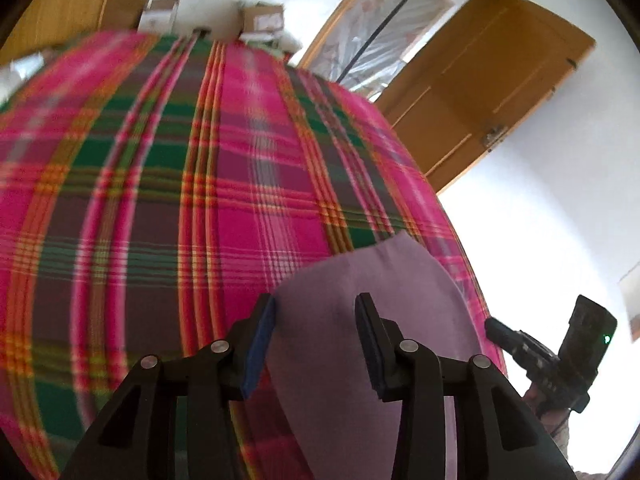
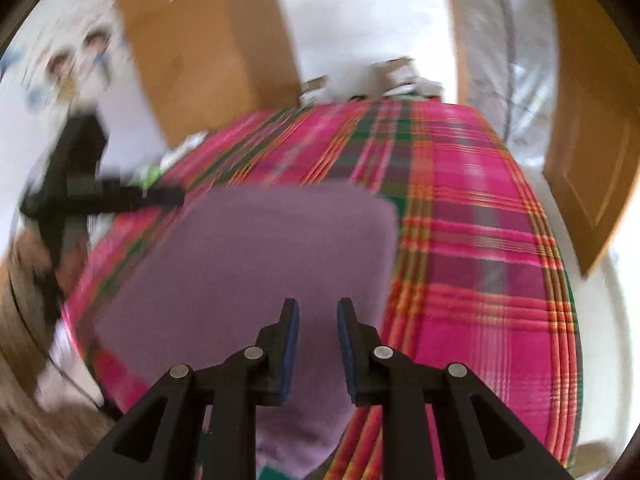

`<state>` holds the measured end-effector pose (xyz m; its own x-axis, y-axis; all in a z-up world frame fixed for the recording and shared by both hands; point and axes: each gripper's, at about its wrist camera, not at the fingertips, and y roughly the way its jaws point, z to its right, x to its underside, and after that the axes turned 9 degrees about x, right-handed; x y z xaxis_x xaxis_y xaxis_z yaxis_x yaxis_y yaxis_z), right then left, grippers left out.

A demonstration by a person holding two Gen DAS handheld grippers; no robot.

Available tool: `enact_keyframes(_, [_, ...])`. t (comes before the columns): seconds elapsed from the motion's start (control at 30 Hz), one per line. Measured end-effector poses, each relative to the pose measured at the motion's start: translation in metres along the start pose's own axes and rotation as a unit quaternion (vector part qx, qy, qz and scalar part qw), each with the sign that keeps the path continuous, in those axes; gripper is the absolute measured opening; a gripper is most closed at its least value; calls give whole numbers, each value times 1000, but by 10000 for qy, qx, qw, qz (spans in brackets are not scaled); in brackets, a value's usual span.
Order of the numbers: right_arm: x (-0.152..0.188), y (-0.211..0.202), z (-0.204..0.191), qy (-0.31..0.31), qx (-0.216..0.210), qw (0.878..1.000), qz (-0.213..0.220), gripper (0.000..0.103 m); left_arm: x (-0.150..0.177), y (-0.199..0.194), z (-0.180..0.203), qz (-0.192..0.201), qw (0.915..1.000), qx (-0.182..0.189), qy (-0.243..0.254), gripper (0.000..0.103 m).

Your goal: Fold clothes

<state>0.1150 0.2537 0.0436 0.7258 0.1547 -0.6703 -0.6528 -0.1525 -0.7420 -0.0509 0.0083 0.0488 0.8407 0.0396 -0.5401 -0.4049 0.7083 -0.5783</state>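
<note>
Right wrist view gives the widest look: a bed [image 2: 480, 240] under a pink, green and orange plaid cover fills the middle, with a wooden door [image 2: 592, 152] to the right and a wooden cabinet [image 2: 208, 52] behind. On the near-left part of the cover lies the lilac garment [image 2: 256, 256], already a flat, roughly rectangular panel. As this view frames it, its long axis seems to run from the near-left bed edge toward the far right, though blur makes that uncertain. The garment's near end passes directly under the right gripper [image 2: 318, 312], whose jaws stand a little apart with only cloth showing below the gap; nothing is pinched between the pads.

Left wrist view shows the same garment [image 1: 360, 280] from its other side, reaching up and away from the left gripper [image 1: 316, 320]. Those jaws are set wider apart, straddling the near edge of the cloth without pressing on it. The right gripper [image 1: 496, 326] shows beyond the garment's right edge.

Both grippers sit at the cloth's near border, so the next fold likely carries that border toward the far one. The right gripper looks better centred on its end.
</note>
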Motion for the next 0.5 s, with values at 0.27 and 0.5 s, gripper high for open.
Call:
enact_keyframes(0.27, [43, -23, -12, -586, 478, 9962, -442, 21, 30, -13, 30, -183, 9990, 102, 393, 42])
enact_keyframes(0.5, [70, -44, -1, -284, 993, 9941, -318, 21, 47, -6, 36, -380, 9983, 51, 444, 42])
